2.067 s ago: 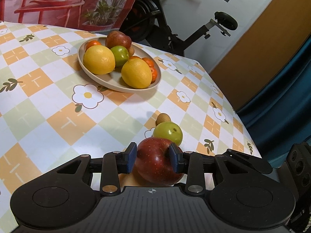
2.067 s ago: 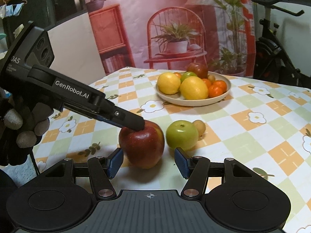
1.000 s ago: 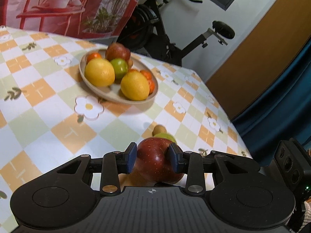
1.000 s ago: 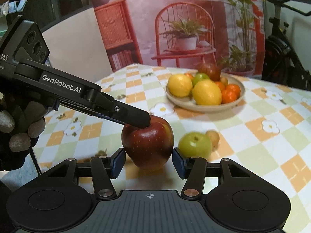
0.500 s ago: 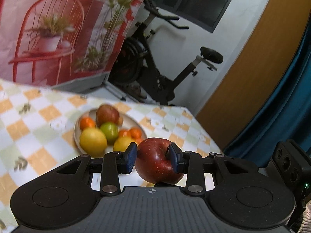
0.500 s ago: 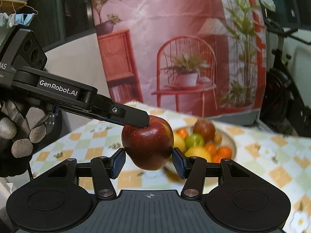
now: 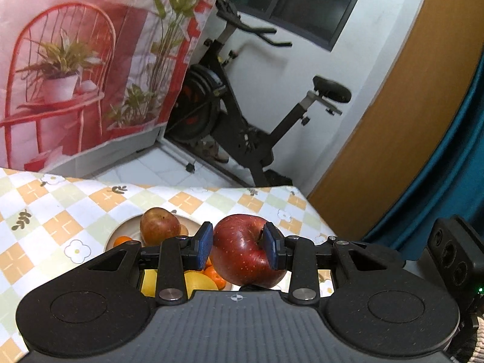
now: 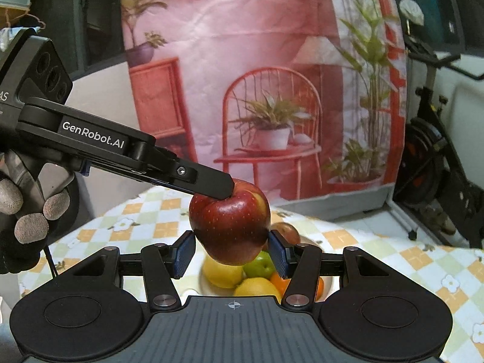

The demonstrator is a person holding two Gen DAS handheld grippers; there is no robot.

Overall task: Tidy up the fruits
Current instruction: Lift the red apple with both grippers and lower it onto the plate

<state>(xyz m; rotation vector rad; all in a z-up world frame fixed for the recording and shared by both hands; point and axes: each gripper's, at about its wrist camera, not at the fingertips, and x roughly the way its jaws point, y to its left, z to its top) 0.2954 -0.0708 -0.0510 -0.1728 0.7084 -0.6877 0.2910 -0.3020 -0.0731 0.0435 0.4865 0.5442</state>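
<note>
A big red apple hangs in the air, above and just short of the beige fruit bowl. My left gripper is shut on it, one blue pad at the stem dimple and one opposite. In the right wrist view the left gripper's upper finger presses on top of the apple. My right gripper is closed on the apple's lower sides, pads against the skin. The bowl holds lemons, a green apple, tangerines and a dull red apple.
The table wears a checked flower cloth. Its far edge lies just beyond the bowl. An exercise bike stands behind it, beside a red printed backdrop. A gloved hand holds the left gripper. The right gripper's body sits at the right edge.
Both grippers have risen together with the red apple, from the tablecloth to above the bowl's near side. The green apple and small brown fruit have dropped out of view.
</note>
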